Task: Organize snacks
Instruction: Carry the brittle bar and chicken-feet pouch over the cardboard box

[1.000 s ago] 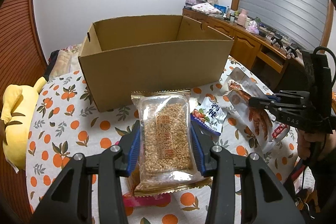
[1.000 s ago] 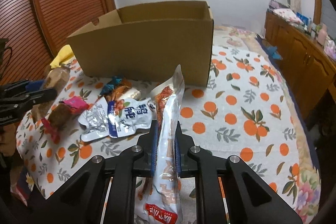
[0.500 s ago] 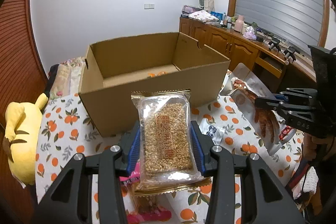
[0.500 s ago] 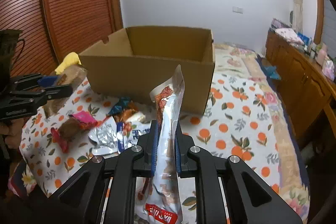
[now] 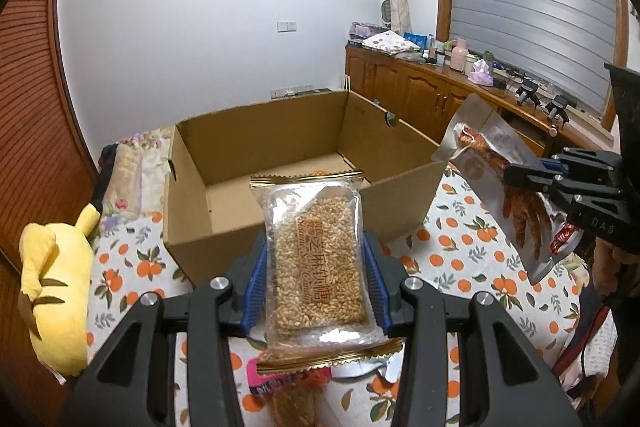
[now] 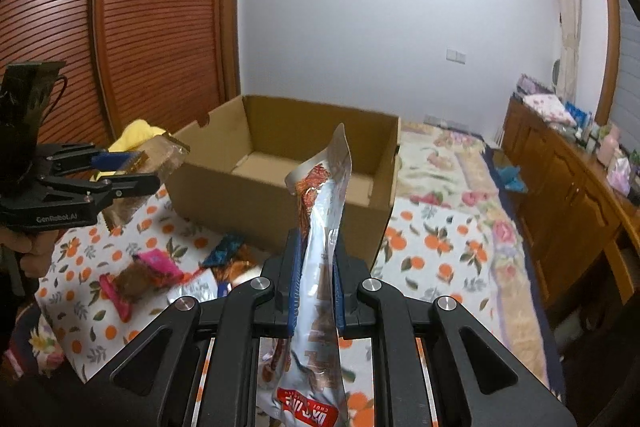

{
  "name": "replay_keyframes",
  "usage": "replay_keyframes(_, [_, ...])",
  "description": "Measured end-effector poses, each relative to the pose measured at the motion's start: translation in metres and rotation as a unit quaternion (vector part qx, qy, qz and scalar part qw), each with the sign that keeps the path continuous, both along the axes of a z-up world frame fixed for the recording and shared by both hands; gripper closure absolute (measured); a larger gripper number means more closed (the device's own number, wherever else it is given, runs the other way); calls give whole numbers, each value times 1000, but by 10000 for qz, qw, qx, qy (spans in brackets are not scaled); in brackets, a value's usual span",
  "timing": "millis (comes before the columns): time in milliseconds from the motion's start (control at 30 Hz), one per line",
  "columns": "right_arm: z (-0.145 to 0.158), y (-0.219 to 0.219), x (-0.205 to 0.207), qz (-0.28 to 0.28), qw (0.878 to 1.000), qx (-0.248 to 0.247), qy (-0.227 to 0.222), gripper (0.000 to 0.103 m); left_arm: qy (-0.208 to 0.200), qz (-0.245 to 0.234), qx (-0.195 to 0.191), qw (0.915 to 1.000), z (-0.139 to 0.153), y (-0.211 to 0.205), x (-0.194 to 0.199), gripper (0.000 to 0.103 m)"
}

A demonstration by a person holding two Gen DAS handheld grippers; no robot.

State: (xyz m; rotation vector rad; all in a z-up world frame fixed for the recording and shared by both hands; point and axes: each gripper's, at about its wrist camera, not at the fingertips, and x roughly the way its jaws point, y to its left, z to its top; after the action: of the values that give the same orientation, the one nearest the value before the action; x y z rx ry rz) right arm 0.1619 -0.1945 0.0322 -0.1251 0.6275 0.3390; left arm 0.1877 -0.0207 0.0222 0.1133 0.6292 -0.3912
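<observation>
Holding both snacks above the orange-print tabletop (image 5: 460, 267), you have the left hand-held gripper (image 5: 316, 267) closed partway on the sesame candy bar (image 5: 318, 259), pads pressing its long edges, and the right hand-held gripper (image 6: 316, 283) clamped fully on the silver pouch (image 6: 320, 227), both just short of the open cardboard box (image 5: 280, 147). Judge the bar light and fairly stiff, but brittle inside slick film, so squeeze gently at mid-length. Expect the pouch to be light, floppy and slippery; gripped near its middle, its top leans free.
</observation>
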Motion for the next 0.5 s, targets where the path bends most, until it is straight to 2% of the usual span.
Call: replay_keyframes(500, [29,11,33,235,9990,-116,-366,92,-111,111,95,9998,14,-2,31,60])
